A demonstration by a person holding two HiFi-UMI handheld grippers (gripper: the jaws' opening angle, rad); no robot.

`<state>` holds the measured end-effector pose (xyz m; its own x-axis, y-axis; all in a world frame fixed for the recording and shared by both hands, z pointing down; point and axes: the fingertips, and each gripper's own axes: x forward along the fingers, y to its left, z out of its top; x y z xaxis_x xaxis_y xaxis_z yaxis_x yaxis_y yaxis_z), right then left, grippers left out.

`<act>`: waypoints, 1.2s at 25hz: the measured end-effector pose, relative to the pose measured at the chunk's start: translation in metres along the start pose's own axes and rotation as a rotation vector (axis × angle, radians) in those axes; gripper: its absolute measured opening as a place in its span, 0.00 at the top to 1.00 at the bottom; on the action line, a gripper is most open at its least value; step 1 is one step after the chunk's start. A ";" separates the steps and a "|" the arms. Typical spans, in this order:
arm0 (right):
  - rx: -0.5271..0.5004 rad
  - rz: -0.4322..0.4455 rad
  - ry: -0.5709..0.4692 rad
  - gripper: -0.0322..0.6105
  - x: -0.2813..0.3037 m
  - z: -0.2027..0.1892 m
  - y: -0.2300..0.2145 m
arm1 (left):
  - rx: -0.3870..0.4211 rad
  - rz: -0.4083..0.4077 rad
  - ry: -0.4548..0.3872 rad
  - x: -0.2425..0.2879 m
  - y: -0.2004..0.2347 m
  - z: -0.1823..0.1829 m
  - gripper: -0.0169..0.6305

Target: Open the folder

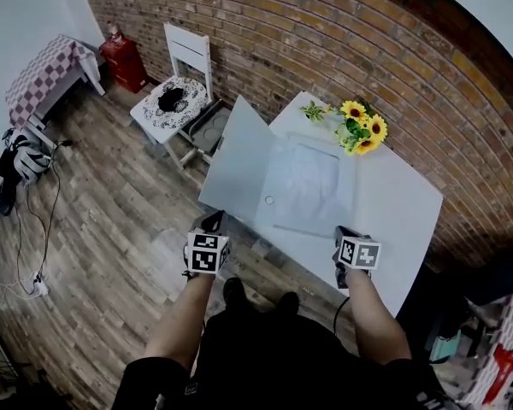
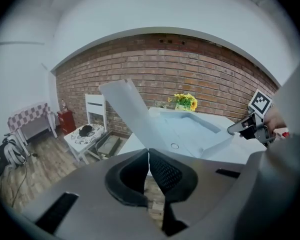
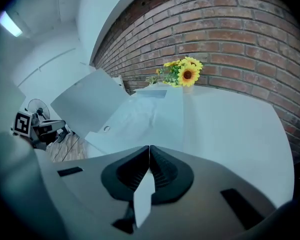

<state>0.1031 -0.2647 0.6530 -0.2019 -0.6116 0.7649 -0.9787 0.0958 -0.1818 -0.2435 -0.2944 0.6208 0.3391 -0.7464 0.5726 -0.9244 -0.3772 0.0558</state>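
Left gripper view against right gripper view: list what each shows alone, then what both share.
Left gripper view only: the red container on the floor, the checked-cloth side table, the right gripper seen from outside, and the left gripper with its jaws shut on nothing.

Right gripper view only: the left gripper seen from outside, and the right jaws shut on a thin white edge, apparently the bottom sheet of the translucent white plastic folder.

Both: that folder with its cover raised, the sunflower bunch, the white table and the red brick wall.

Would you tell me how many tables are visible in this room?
2: the white table under the folder, and a checkered-cloth table at the far left wall.
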 end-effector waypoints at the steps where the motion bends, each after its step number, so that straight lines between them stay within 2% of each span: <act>1: 0.008 -0.009 -0.013 0.92 -0.002 0.003 0.003 | 0.000 -0.010 0.005 0.002 0.003 -0.002 0.94; 4: 0.015 -0.012 -0.078 0.93 -0.015 0.020 0.020 | 0.006 -0.050 0.015 0.004 0.007 -0.006 0.94; 11: -0.020 0.090 -0.303 0.93 -0.058 0.071 0.090 | 0.059 -0.130 0.017 0.005 0.008 -0.006 0.94; 16: -0.058 0.164 -0.405 0.93 -0.092 0.090 0.118 | 0.057 -0.132 0.031 0.005 0.007 -0.008 0.94; 23: -0.110 0.223 -0.475 0.93 -0.122 0.106 0.120 | 0.043 -0.100 0.037 0.001 0.003 0.003 0.94; 30: -0.113 0.266 -0.459 0.93 -0.121 0.098 0.122 | 0.008 -0.063 0.044 0.002 0.005 0.006 0.94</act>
<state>0.0119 -0.2559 0.4779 -0.4310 -0.8322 0.3487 -0.8990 0.3626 -0.2458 -0.2460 -0.3013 0.6176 0.3881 -0.6965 0.6035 -0.9002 -0.4269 0.0863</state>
